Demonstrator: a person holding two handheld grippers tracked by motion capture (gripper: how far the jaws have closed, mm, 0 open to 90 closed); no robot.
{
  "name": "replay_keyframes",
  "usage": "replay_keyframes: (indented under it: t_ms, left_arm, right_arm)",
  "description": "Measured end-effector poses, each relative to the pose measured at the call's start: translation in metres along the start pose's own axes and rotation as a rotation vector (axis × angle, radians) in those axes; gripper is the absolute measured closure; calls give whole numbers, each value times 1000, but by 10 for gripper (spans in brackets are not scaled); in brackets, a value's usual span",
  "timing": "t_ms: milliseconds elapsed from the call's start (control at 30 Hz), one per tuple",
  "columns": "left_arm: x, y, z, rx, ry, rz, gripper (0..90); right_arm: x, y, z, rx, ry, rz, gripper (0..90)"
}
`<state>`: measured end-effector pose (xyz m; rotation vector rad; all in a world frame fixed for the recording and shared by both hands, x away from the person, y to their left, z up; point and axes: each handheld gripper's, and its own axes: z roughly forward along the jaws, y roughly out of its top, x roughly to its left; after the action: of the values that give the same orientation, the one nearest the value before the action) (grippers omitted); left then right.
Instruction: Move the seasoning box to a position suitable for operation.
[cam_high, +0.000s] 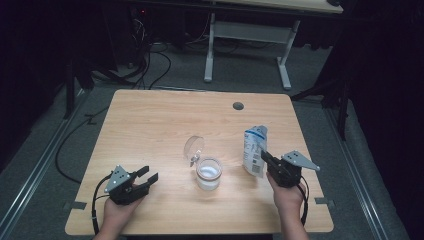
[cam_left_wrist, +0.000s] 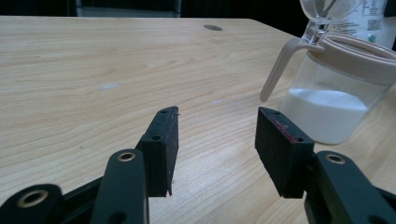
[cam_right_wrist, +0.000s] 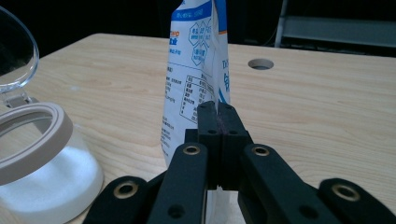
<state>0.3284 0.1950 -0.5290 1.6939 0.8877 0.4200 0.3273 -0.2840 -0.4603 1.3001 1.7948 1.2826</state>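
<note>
Pouch (cam_high: 255, 151) of white powder is standing upright on the counter (cam_high: 150, 130), with the right hand-held gripper (cam_high: 265, 157) pinching its edge, jaws clamped tight. Just beside it, the lidded jar (cam_high: 208, 173) is sitting flipped open. The left hand-held gripper (cam_high: 148, 176) is hovering agape, empty. Likely next: lifting and tipping toward the jar.

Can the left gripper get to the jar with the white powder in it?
Probably yes. The left gripper stands open with nothing between its jaws, and bare table lies between it and the jar. The jar's lid is flipped up, and its handle side faces that gripper.
</note>
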Motion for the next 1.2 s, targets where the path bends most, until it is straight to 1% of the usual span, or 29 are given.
replay_keyframes:
  t_ms: [67,133,267,300,400,500,567,633,733,900,1033,1100,1200]
  left_arm:
    - [-2,-1,1,-1,-4,14,496]
    - [-4,-1,2,2,-1,40,494]
    - [-7,-2,1,4,4,61,489]
    - [-7,-2,1,2,5,64,487]
    - [-8,-3,2,3,16,63,479]
    - [-8,-3,1,4,26,62,472]
    - [-7,-3,1,5,28,60,468]
    - [-7,-3,1,0,28,53,466]
    - [-7,-3,0,-6,23,46,466]
    - [-7,-4,0,-4,19,53,464]
    - [-7,-4,0,-1,21,55,464]
    - [-7,-4,-1,-1,23,55,463]
    - [-7,-4,-1,0,25,54,462]
  right_arm:
    - [1,-2,0,-21,-5,0,900]
    - [0,-4,0,-42,-7,3,900]
    - [1,-7,-1,-72,-16,-13,900]
    - [1,-8,-2,-89,-14,-13,900]
    - [2,-6,-4,-101,-7,-28,900]
    - [1,-5,-6,-119,0,-20,900]
    - [-1,-5,-6,-119,-3,-17,900]
    - [-2,-6,-6,-116,-14,-22,900]
    - [-6,-8,-6,-113,-26,-16,900]
    - [-19,-13,-5,-111,-54,2,900]
    - [-28,-18,-1,-111,-79,-2,900]
    - [-32,-19,0,-110,-84,7,900]
    - [-37,-21,1,-114,-89,7,900]
